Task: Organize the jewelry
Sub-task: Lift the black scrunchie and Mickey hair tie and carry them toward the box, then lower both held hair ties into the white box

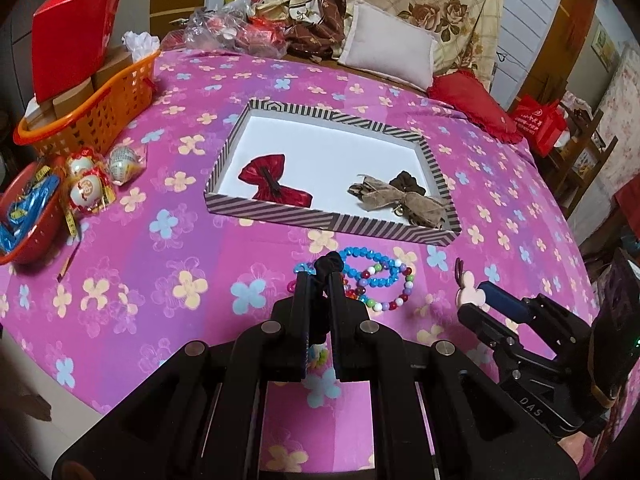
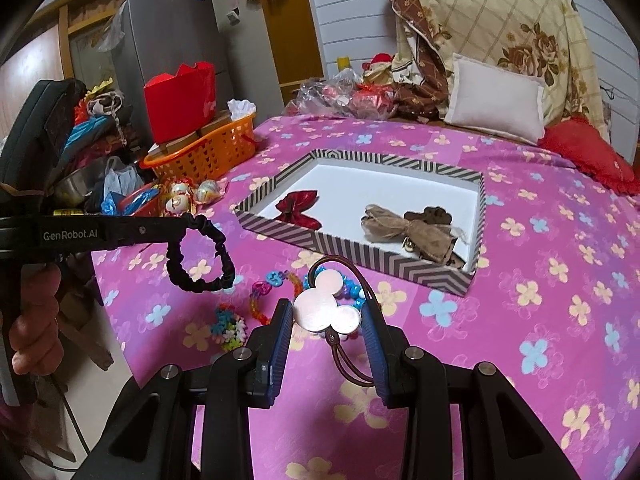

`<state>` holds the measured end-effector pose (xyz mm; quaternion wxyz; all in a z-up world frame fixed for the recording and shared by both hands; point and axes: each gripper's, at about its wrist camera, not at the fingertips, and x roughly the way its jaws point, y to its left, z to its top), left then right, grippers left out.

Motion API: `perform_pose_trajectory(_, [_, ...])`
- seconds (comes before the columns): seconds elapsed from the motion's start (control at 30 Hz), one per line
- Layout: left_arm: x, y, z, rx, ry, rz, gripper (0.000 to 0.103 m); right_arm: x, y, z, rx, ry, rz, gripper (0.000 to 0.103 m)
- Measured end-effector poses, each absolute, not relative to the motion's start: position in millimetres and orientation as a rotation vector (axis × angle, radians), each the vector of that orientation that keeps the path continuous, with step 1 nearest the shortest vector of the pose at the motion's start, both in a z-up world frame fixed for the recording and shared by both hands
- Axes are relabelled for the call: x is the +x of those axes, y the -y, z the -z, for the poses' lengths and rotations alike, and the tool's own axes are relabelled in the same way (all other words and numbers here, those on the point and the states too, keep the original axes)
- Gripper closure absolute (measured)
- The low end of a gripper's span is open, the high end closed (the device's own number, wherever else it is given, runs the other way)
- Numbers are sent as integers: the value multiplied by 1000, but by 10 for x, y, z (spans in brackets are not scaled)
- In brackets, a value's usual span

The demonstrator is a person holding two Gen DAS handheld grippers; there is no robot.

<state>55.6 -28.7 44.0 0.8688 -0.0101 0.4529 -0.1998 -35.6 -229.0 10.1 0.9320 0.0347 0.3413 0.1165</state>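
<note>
Scrunchie [image 2: 202, 254], black and ruched, hangs as an open loop from the left gripper [image 1: 319, 276], whose fingers are clamped on its top edge; the loop droops below the tips, clear of the pink flowered bedspread [image 2: 520, 320]. The right gripper [image 2: 326, 314] pinches a hair tie with a flat, shiny mouse-head charm [image 2: 326, 308] between its blue ribbed pads [image 2: 280, 344]. The charm lies crosswise between the pads, ears toward the right one, and the brown elastic cord [image 2: 352, 364] loops out ahead of the charm and trails back toward the camera.

Just ahead on the bedspread lie beaded bracelets [image 1: 380, 280], glossy blue and mixed colours, overlapping, with what looks like a small flower-shaped clip [image 2: 230, 326] near them. Beyond them sits the striped tray [image 1: 332, 220], long side across the view, white inside. In it are a red satin bow [image 1: 274, 184] on the left and a tan burlap bow [image 1: 400, 198] on the right, well apart. An orange basket [image 1: 92, 112] stands at the far left edge, with wrapped eggs [image 1: 86, 188] beside it.
</note>
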Motion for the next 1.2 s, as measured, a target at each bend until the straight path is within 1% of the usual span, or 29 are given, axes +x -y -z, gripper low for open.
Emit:
perform_pose_trajectory(0.47, [662, 397, -646, 10, -908, 416, 96, -236, 2354, -396, 48, -651, -222, 69])
perform_pose_trajectory(0.8, [799, 501, -709, 10, -904, 429, 96, -105, 2425, -439, 51, -653, -214, 69])
perform_pose_trajectory(1.2, [1240, 712, -604, 7, -931, 417, 96, 376, 2515, -375, 42, -688, -210, 69])
